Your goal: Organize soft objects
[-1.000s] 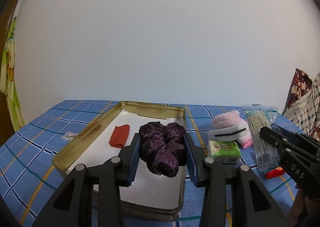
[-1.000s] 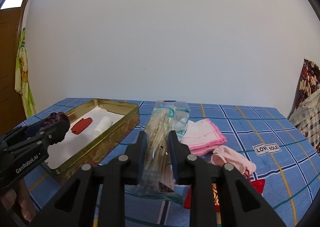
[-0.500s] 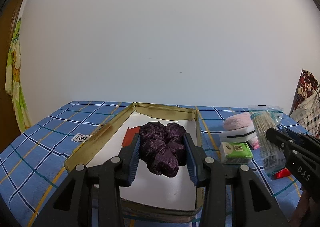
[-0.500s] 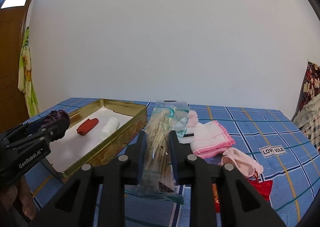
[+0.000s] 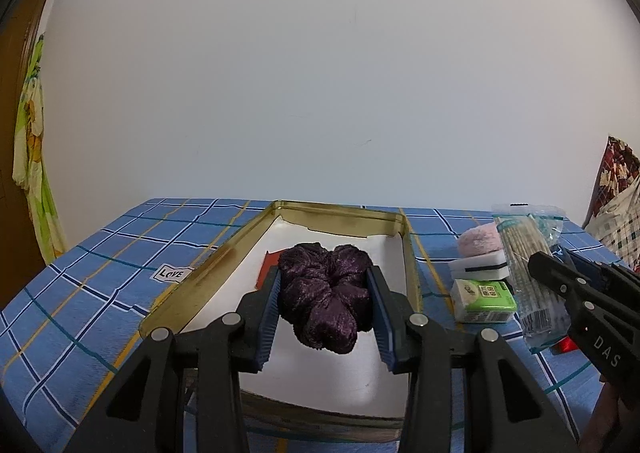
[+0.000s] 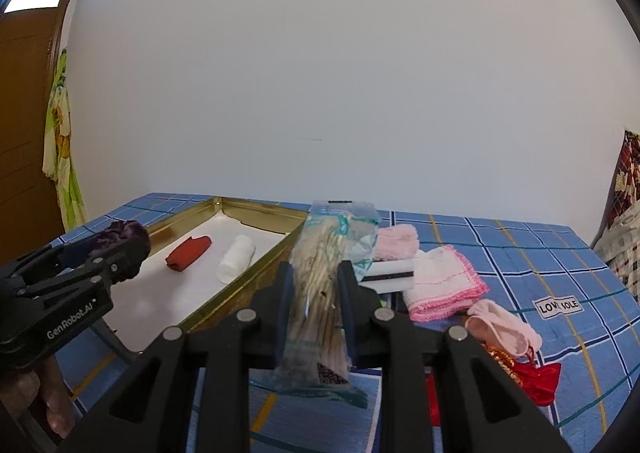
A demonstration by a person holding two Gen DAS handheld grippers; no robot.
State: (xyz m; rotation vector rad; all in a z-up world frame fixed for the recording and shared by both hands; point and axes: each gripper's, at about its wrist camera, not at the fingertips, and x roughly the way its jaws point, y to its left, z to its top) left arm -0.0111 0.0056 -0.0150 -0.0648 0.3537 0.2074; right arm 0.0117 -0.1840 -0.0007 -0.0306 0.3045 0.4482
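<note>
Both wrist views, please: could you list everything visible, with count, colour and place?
tin tray: 1, gold, white-lined, on the table's left part
red cloth roll: 1, in tray
white roll: 1, in tray
purple scrunchie: 1, held over tray
bag of sticks: 1, clear, held
pink towels: 2, right of tray
white sponge: 1, black stripe
tissue pack: 1, green
pale pink cloth: 1
red pouch: 1
checked tablecloth: 1, blue
left gripper: 1, black
right gripper: 1, black
</note>
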